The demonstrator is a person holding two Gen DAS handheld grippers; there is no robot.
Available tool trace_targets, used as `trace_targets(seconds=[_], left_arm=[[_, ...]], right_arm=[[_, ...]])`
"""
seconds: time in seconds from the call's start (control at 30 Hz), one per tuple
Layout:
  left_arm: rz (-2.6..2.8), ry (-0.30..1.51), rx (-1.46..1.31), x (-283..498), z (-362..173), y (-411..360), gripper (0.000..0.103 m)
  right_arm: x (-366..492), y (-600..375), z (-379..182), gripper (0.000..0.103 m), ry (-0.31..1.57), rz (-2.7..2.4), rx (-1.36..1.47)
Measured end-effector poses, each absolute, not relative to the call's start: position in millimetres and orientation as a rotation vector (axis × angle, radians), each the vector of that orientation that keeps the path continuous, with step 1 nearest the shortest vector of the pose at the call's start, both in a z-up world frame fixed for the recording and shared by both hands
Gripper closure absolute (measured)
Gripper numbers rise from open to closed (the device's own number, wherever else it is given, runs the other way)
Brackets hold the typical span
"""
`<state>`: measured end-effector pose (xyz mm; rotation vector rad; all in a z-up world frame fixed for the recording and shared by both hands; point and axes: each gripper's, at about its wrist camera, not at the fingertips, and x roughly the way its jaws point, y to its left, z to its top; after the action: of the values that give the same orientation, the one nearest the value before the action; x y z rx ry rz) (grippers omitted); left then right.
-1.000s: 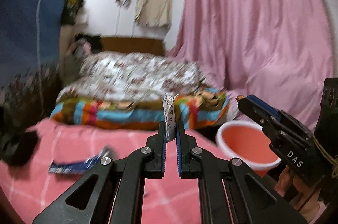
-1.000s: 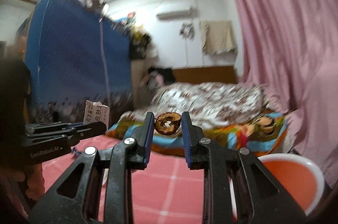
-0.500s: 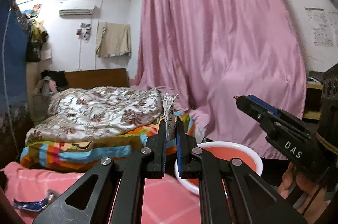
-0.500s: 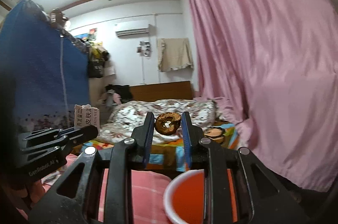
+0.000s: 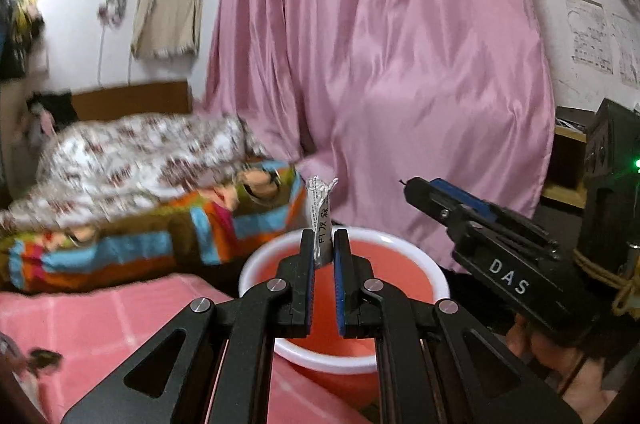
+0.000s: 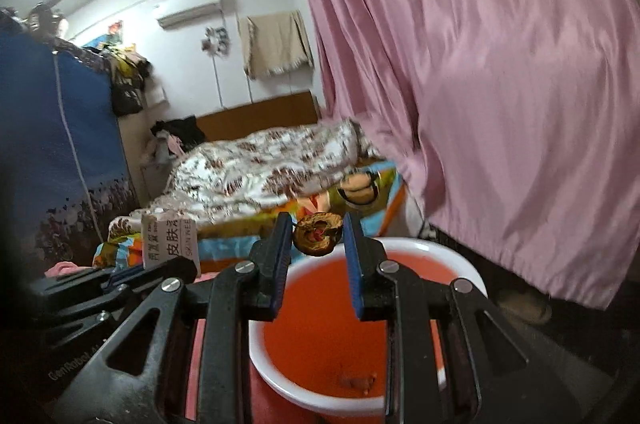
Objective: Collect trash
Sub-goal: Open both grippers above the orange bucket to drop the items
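My left gripper is shut on a silver sachet with printed characters, held upright above the red basin with a white rim. My right gripper has opened; the brown peel scrap sits loose between its spread jaws, above the same basin. A few small scraps lie on the basin's bottom. The left gripper with its sachet shows at the left of the right wrist view, and the right gripper shows at the right of the left wrist view.
A pink checked cloth covers the surface beside the basin. Behind are a bed with floral and striped bedding, a pink curtain and a blue wardrobe. A dark scrap lies at the cloth's left edge.
Both grippers swung right and tipped down over the red basin. The right gripper's jaws spread apart around the peel scrap. The left stays shut on the sachet.
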<state>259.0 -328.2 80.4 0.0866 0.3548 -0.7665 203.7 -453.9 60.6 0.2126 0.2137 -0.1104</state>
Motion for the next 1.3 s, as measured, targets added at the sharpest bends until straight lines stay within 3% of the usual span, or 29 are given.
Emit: trace_targets(seconds=[0.3, 0.97, 1.03, 1.17, 1.3], left_arm=[[-0.807, 0.616, 0.056, 287, 51, -350, 0.097], [-0.759, 0.829, 0.046, 315, 15, -354, 0.095], [-0.758, 0.837, 0.044, 316, 14, -354, 0.092], [-0.753, 0.845, 0.012, 319, 13, -348, 0.075], [-0.737, 0.835, 0.001, 318, 18, -343, 0.074]], right_arm=[[225, -469, 33, 0.070, 0.366, -0.140, 0.239], [245, -470, 8, 0.069, 0.519, -0.121, 0.246], [245, -471, 7, 0.069, 0.522, -0.121, 0.251], [245, -471, 8, 0.069, 0.526, -0.126, 0.253], [244, -470, 9, 0.067, 0.527, -0.133, 0.253]])
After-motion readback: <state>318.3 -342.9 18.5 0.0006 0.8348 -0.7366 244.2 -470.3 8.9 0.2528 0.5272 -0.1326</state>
